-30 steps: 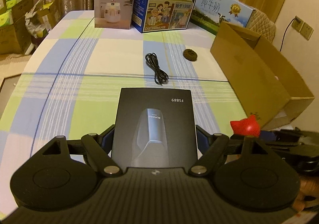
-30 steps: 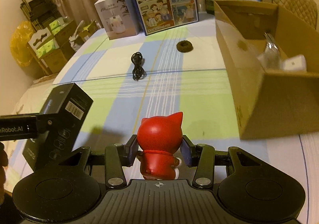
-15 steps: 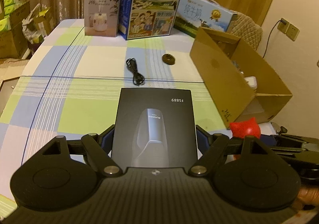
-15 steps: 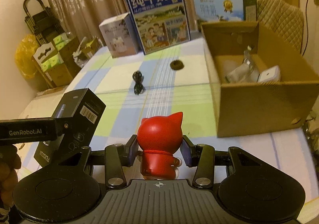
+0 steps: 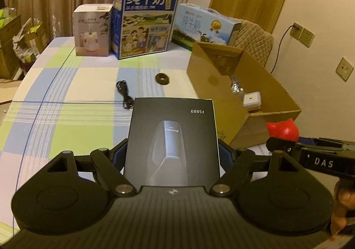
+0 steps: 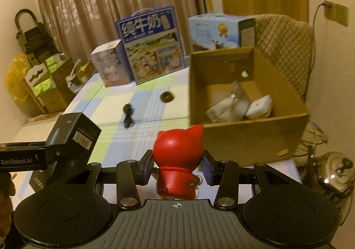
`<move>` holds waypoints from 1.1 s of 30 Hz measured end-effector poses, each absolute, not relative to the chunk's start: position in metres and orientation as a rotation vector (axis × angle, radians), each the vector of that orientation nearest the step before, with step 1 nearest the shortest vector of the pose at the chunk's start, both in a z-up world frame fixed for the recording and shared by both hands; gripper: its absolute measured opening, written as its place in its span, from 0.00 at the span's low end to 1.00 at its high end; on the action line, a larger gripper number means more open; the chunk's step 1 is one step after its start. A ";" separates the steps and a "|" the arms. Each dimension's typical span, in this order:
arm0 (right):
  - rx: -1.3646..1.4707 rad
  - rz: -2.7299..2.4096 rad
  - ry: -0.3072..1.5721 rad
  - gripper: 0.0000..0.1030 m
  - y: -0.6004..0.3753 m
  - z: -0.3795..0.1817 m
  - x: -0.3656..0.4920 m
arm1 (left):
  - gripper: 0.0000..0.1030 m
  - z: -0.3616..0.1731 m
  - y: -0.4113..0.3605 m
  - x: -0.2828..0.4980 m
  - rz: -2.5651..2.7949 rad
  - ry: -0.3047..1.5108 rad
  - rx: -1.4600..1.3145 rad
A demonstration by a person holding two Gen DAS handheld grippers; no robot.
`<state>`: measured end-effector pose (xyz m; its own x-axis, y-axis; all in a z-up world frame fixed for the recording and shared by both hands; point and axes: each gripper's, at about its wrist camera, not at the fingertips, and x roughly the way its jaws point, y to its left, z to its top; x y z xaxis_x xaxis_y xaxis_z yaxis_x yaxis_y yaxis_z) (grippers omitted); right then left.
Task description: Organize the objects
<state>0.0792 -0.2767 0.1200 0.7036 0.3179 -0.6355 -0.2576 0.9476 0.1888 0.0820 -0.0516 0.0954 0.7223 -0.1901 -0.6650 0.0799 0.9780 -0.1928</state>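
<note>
My left gripper is shut on a black product box marked FS889 and holds it above the checked tablecloth; the box also shows in the right wrist view. My right gripper is shut on a red cat figurine, also seen at the right in the left wrist view. An open cardboard box stands ahead on the right, holding a white case and a clear wrapped item. A black cable and a dark ring lie on the table.
A white humidifier box, a blue milk carton and a light-blue milk carton stand along the table's far edge. A padded chair is behind the cardboard box. A metal kettle sits low on the right.
Both grippers have risen and pulled back with their loads. The view now looks down into the cardboard box, and the table objects appear farther away.
</note>
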 end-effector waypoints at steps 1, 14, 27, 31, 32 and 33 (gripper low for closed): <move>0.086 0.311 0.717 0.41 -0.282 0.123 0.080 | 0.74 0.097 -0.054 0.083 -0.157 0.748 -0.156; 0.048 0.236 0.672 0.41 -0.350 0.156 0.119 | 0.74 0.126 -0.123 0.131 -0.272 0.721 -0.147; 0.060 0.194 0.685 0.41 -0.391 0.155 0.191 | 0.74 0.136 -0.185 0.222 -0.351 0.717 -0.164; 0.069 0.188 0.692 0.41 -0.399 0.149 0.205 | 0.74 0.134 -0.199 0.244 -0.355 0.715 -0.155; 0.069 0.186 0.695 0.41 -0.400 0.148 0.207 | 0.74 0.133 -0.202 0.248 -0.359 0.716 -0.158; 0.071 0.185 0.697 0.41 -0.401 0.147 0.210 | 0.74 0.132 -0.204 0.251 -0.360 0.718 -0.159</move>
<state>0.2102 -0.4013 0.1466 0.7512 0.1927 -0.6313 -0.1456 0.9812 0.1263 0.2513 -0.2037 0.1324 0.6952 -0.3751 -0.6132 0.2671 0.9268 -0.2640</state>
